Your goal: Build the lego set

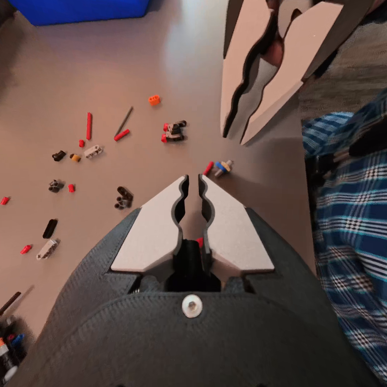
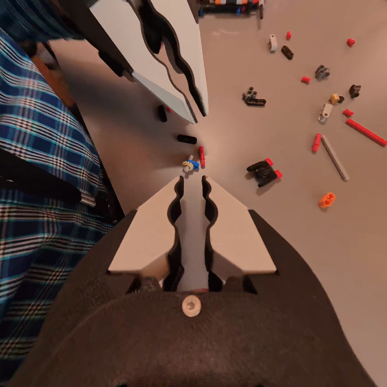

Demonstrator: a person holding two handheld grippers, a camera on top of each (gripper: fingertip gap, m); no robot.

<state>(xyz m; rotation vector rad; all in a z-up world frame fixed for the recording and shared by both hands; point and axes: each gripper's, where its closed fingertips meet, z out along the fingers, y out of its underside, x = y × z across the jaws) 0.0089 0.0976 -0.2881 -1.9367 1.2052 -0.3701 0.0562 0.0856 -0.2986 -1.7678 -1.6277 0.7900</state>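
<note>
Hovering over a tan table (image 1: 104,69), the left gripper (image 1: 193,178) has its fingers slightly parted with nothing between the tips, and the right gripper (image 2: 192,178) is likewise a little apart and empty. Both tips point toward a small blue-and-yellow axle assembly (image 2: 190,164) lying beside a short red pin (image 2: 201,156) near the table edge by a plaid-clothed person (image 2: 41,146). Loose lego pieces are scattered on the table: a black-and-red subassembly (image 2: 264,171), an orange connector (image 2: 327,200), a long red axle (image 2: 365,135), a grey axle (image 2: 334,158) and a black angled beam (image 1: 123,198). A blue bin (image 1: 79,10) sits at the far edge; its contents cannot be seen. A partly built model (image 2: 230,6) lies at the table's other end.
</note>
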